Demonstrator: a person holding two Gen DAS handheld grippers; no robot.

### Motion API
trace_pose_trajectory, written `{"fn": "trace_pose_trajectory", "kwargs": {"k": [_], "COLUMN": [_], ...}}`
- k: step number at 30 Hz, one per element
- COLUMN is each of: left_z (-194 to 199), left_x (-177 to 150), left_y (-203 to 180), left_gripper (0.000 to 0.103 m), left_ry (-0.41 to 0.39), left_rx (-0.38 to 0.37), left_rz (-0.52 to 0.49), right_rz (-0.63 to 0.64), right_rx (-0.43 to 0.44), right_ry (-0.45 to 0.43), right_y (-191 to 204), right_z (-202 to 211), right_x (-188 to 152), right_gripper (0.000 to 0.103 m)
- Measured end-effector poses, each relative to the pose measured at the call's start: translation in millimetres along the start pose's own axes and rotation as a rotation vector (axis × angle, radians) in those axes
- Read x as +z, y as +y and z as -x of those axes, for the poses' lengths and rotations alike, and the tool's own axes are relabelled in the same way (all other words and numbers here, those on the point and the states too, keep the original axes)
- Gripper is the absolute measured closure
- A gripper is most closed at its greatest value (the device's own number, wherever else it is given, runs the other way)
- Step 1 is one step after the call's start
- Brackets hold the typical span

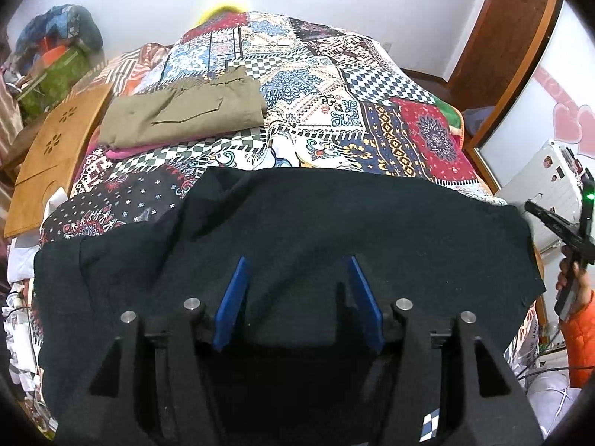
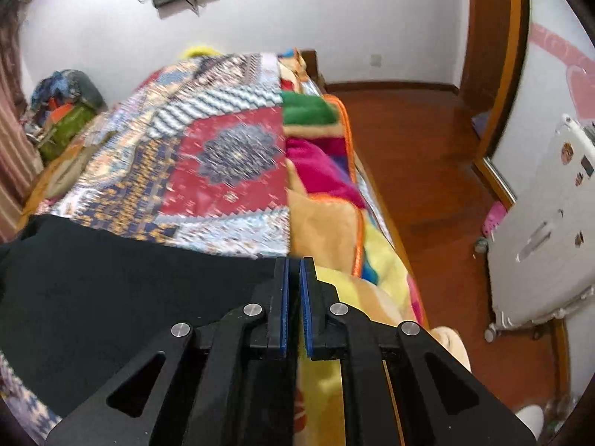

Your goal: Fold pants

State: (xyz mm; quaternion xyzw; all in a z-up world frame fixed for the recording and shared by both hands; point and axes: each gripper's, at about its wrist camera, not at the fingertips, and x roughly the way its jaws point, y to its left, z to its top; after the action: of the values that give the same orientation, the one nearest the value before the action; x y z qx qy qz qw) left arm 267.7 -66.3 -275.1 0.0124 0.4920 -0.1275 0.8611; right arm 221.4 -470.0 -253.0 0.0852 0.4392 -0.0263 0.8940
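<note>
We are looking down along both grippers at dark pants (image 1: 297, 230) lying flat across the near end of a bed w/ a patchwork bedspread (image 1: 316, 85). In the left wrist view the pants are filling the lower half of the frame, far edge running straight across mid-frame, left edge stepping down at lower left, right edge dropping off at center right. The left gripper (image 1: 299, 299) is hanging over the cloth at bottom center, blue pads spread apart, nothing between them; it is released, not grasping. We cannot tell whether the tips are touching the fabric.

In the right wrist view the right gripper (image 2: 296, 306) is sitting at bottom center, pads clenched together w/ only a thin slit showing and no cloth visible in it. It is hovering at the pants' right edge (image 2: 130, 290), where the dark cloth is meeting a bright fleece blanket (image 2: 323, 223) trimmed in orange. That view is blurred on the bedspread.

Open bedspread is stretching beyond the pants' far edge toward the upper center of the left view. At upper left, a folded khaki garment (image 1: 186, 111) is lying well apart from the pants, beside a wooden board (image 1: 55, 156) at the bed's left edge. To the right of the bed, bare wood floor (image 2: 427, 171) is running up to a white suitcase (image 2: 546, 223) at center right.
</note>
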Motion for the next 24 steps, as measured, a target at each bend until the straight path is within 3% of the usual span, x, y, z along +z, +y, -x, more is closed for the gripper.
{"fn": "trace_pose_trajectory", "kwargs": {"k": [2,4,9,12,17,24], "left_z": [3,9,31,44,60,55], "left_x": [-3,-6,-16,-24,-47,-87], "left_y": [1,5,18,25,28,20], "left_gripper": [0.047,0.046,0.040,0.039,0.039,0.037], "left_ry": [0.000,-0.002,-0.033,-0.047,-0.050,0.009], "left_rx": [0.003,0.008,0.022,0.019,0.020,-0.007], "left_rz": [0.003,0.011,0.043,0.065,0.059,0.029], "right_rz": [-0.018,-0.037,0.028,0.091,0.215,0.355], "right_rx": [0.001,0.055,0.110,0.148,0.242,0.428], "right_ry": [0.057,0.099,0.057,0.015,-0.037,0.023], "right_y": [-6,-9,10,33,86,162], "right_z": [-11,-10,29,57,86,80], "right_x": [-3,-8,-14,-15,-22,-35], "right_gripper": [0.097,0.097,0.093,0.082,0.081,0.080]}}
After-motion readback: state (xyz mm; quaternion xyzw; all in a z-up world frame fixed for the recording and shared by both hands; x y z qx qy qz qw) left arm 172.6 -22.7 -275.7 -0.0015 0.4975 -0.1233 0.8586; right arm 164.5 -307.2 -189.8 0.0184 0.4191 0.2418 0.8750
